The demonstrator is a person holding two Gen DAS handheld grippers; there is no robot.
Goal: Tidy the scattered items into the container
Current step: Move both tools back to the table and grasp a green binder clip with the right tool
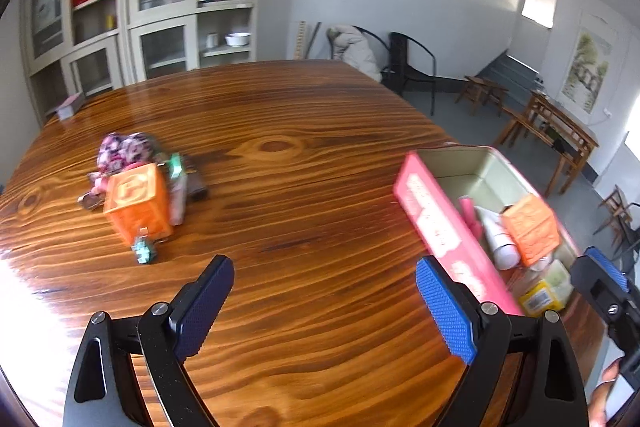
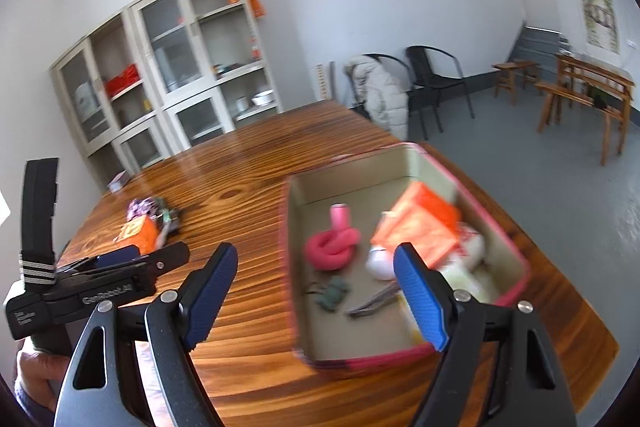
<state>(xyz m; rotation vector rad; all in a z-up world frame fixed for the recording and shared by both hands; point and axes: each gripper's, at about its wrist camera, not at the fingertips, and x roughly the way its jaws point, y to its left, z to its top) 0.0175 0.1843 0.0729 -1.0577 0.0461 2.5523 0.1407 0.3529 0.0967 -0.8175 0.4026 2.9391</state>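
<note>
Loose cube [image 1: 137, 203] on table [image 1: 320, 131], left of container [image 1: 452, 227].

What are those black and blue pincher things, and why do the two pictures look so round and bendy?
They are grabbing tools, and a person holds one in each hand. Each has a tiny camera with a round lens, which bends the picture. One picture looks along the left hand-held gripper, the other along the right hand-held gripper. Both are open and hold nothing.

Below them is a wooden table. On it sits a pink box with things already tidied inside: a pink coiled tube, an orange block, a white bottle and some smaller bits.

Further off lies a small pile that is not yet tidied: another orange cube, a flowery pink bundle and a little green toy.
</note>
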